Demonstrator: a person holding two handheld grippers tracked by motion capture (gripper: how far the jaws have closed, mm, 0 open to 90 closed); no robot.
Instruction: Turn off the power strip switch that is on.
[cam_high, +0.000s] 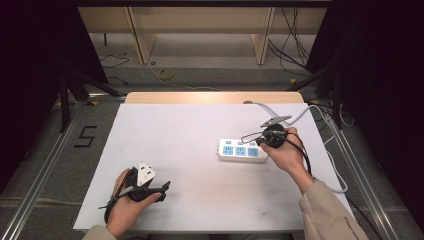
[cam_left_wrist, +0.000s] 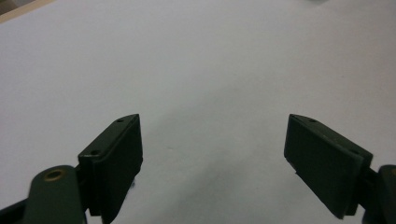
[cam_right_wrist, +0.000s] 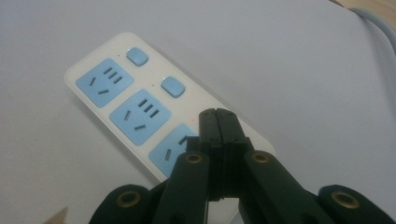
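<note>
A white power strip (cam_high: 242, 150) with three blue sockets and blue switches lies right of the table's middle. My right gripper (cam_high: 256, 140) hovers at its right end with the jaws pressed together and nothing between them. In the right gripper view the shut jaw tips (cam_right_wrist: 217, 116) sit over the strip (cam_right_wrist: 116, 93), covering the spot of the switch by the nearest socket; contact cannot be told. My left gripper (cam_high: 165, 187) rests low near the front left of the table, jaws wide apart. The left gripper view has bare white table between its fingers (cam_left_wrist: 116, 158).
The strip's grey cord (cam_high: 295, 117) runs off the table's far right corner. The white table (cam_high: 175, 130) has a wooden strip along its far edge. Metal rails flank the table on both sides, with cables on the floor behind.
</note>
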